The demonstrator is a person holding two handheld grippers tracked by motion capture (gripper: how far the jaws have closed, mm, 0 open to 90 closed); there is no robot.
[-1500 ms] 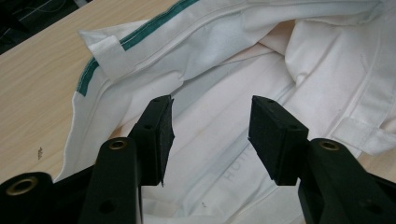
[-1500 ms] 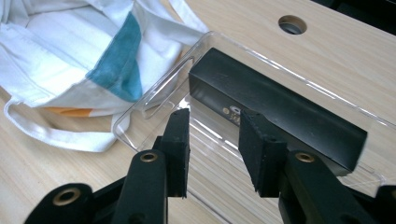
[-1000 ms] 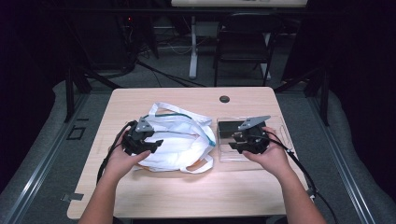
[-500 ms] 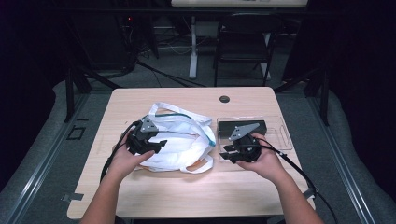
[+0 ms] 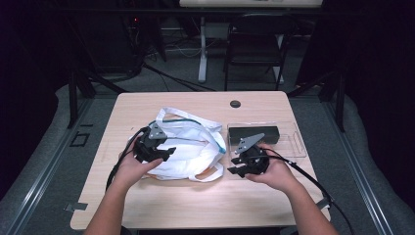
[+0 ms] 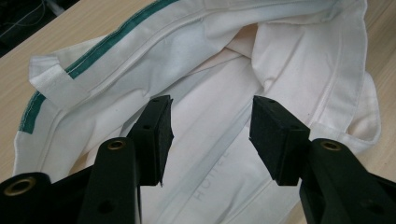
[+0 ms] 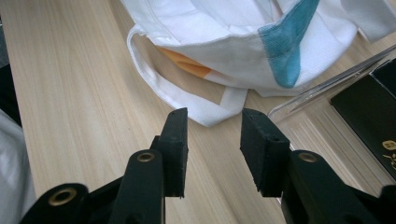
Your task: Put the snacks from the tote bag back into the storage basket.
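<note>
On the pale wooden table (image 5: 147, 205), a white cloth tote bag (image 5: 193, 147) lies crumpled left of centre, green trim on one edge, a teal patch on another. Just right of it, a clear plastic tray (image 5: 293, 142) carries a black box (image 5: 254, 132). The left gripper (image 6: 210, 135) hangs over the bag's open folds, its 2 jaws spread wide, bare cloth between them and no pad pressing it. The right gripper (image 7: 212, 144) sits low near the bag's looped handle (image 7: 196, 105), jaws parted and just opening further, bare tabletop in the gap, nothing held. Tray corner close at its right.
</note>
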